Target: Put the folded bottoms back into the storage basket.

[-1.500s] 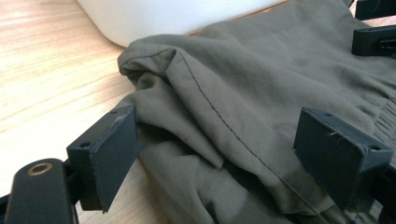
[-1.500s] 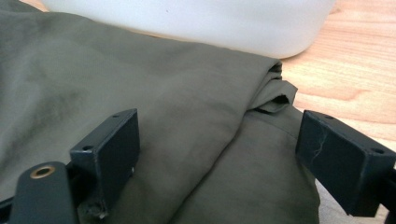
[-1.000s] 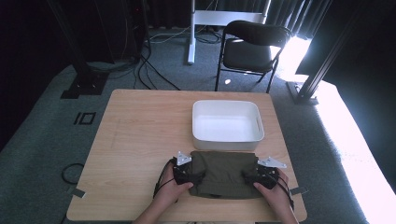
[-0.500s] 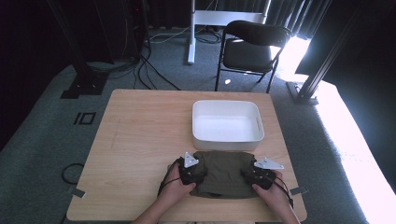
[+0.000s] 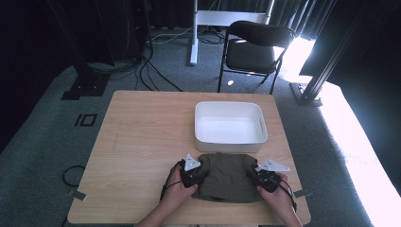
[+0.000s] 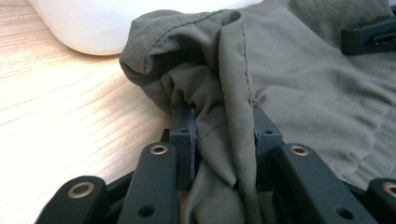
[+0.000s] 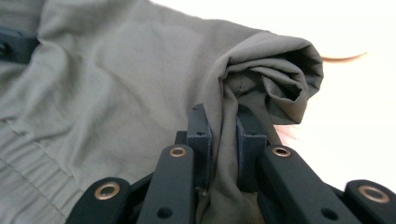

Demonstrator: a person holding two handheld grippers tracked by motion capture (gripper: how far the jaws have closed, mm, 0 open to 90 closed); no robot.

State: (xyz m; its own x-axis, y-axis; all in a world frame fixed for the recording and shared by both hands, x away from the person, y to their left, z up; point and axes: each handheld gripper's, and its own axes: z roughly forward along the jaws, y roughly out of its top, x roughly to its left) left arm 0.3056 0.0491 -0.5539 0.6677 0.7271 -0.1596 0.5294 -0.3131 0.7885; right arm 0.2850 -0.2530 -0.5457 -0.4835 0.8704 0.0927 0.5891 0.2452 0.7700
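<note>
Olive garment [image 5: 226,176], pinched by both grippers' fingers, lies apparently touching the white tub [image 5: 230,123].

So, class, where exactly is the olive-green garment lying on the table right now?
In the high view the olive-green garment lies at the table's near edge, right of centre, just in front of the white tub, between the left gripper and right gripper.

Both hand-held grippers [image 5: 191,176] [image 5: 266,178] clamped.
</note>
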